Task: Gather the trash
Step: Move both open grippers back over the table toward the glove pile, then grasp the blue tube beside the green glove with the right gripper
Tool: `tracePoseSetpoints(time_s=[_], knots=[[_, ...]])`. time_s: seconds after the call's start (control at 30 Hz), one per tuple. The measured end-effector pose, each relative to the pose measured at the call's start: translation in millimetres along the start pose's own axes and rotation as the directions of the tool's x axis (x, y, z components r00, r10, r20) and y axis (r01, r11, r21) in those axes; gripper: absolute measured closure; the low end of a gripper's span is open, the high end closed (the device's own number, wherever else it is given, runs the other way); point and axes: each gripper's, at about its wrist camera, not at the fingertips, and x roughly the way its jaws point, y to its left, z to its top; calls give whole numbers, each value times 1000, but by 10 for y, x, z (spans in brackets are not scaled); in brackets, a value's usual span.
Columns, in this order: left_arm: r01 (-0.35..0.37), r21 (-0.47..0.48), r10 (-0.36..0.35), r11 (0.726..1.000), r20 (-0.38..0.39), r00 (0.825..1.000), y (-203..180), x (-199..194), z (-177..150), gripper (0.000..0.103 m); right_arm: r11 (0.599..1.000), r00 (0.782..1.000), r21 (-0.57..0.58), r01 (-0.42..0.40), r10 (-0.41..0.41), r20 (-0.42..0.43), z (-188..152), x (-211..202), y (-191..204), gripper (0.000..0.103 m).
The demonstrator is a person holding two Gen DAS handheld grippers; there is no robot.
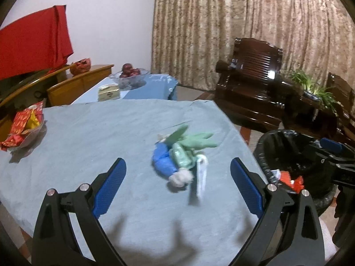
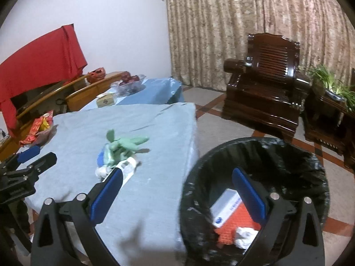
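Looking along your left gripper (image 1: 178, 180), you see its fingers spread wide and empty above the tabletop (image 1: 88, 137), the trash pile (image 1: 180, 159) lying between them; your right gripper (image 2: 177, 190) view shows fingers wide, holding nothing, over the bin (image 2: 288, 155), pile left on tabletop

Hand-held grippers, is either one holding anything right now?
No. The left hand-held gripper and the right hand-held gripper are both open and empty.
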Motion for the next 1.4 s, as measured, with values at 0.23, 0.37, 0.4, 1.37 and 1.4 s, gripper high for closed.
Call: tracePoseSetpoints(time_s=[0.23,0.37,0.4,1.37,1.4], knots=[[-47,-12,47,999,-13,999,288,118,-95,11,999,999,-14,-30,30,-26,-33,264,328,6],[-60,-15,59,998,-19,998,422,191,-161,11,998,998,-43,-44,43,-44,-66,427,511,6],[-63,-17,63,998,-22,998,465,217,-179,11,998,998,-50,-47,44,-50,-80,470,552,6],[-107,-51,101,993,-109,989,848,710,-386,11,987,967,-135,-84,49,-248,-554,1539,1043,6],[-106,-51,99,993,-110,989,840,715,-390,11,988,968,-133,-81,45,-249,-546,1537,1021,6]])
